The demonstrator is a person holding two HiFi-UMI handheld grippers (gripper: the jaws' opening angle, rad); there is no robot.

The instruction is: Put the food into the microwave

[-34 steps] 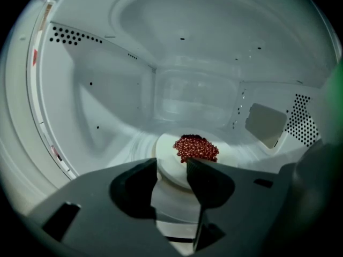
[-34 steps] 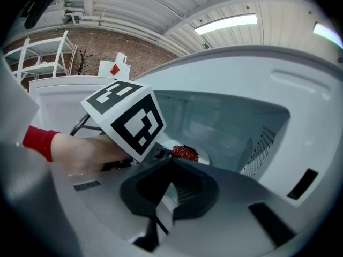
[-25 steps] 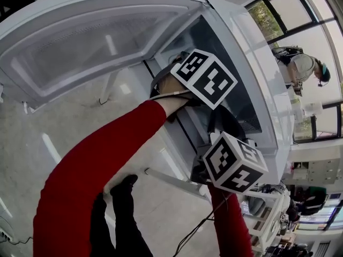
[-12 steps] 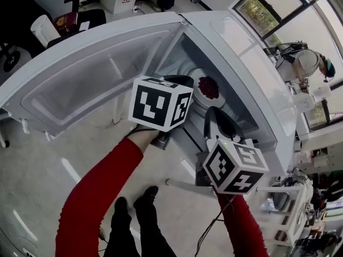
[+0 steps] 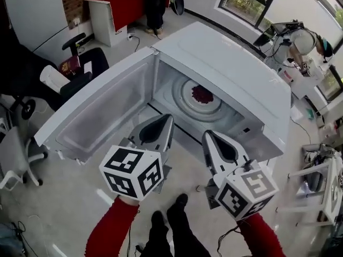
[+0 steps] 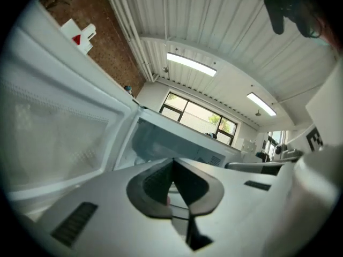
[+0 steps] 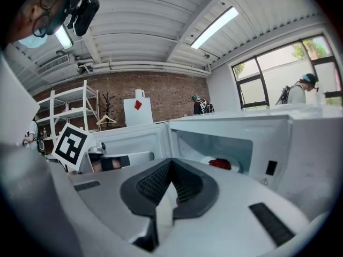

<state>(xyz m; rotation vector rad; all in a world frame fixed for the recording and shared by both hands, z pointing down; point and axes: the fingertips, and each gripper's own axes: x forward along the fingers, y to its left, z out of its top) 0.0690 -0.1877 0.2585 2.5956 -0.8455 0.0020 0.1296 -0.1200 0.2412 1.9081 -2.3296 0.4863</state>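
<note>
Jaws shut empty on left gripper (image 5: 165,118) and right gripper (image 5: 208,135), both outside open microwave (image 5: 225,63), food (image 5: 202,94) inside.

No lettering or number can be read.

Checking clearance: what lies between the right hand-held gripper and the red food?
Only the microwave's front sill and bare floor, per the head view: right hand-held gripper outside, red food on its plate inside.
</note>
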